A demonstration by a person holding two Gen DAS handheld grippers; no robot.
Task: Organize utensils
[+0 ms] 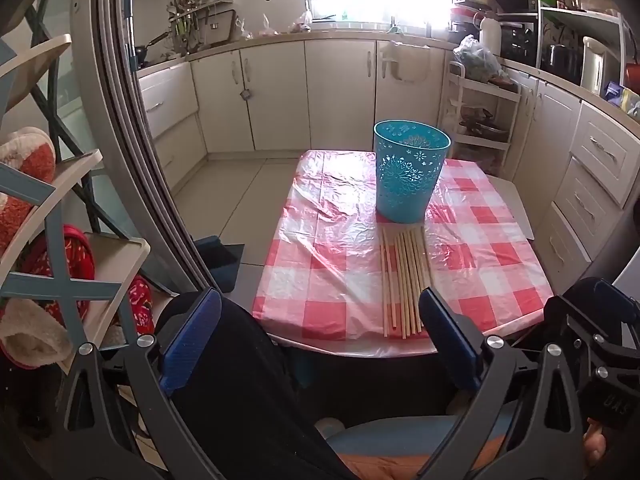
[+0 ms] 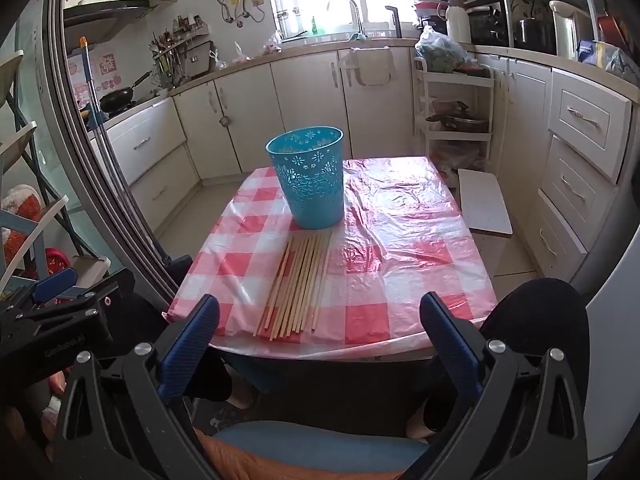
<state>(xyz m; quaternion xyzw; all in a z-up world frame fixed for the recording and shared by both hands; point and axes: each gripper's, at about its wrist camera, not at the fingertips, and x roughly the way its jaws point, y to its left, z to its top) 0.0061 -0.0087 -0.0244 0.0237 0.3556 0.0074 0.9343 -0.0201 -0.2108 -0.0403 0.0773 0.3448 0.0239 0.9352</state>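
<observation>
One small table, covered with a red-and-white checked plastic cloth, is seen in a kitchen. On it one teal perforated basket is stood upright near the middle. Just in front of the basket, one row of wooden chopsticks is laid side by side on the cloth, pointing toward the near edge; roughly ten are counted, though an exact number cannot be told. Two grippers are held short of the near edge: the left gripper and the right gripper, each spread wide with nothing between its blue fingers.
</observation>
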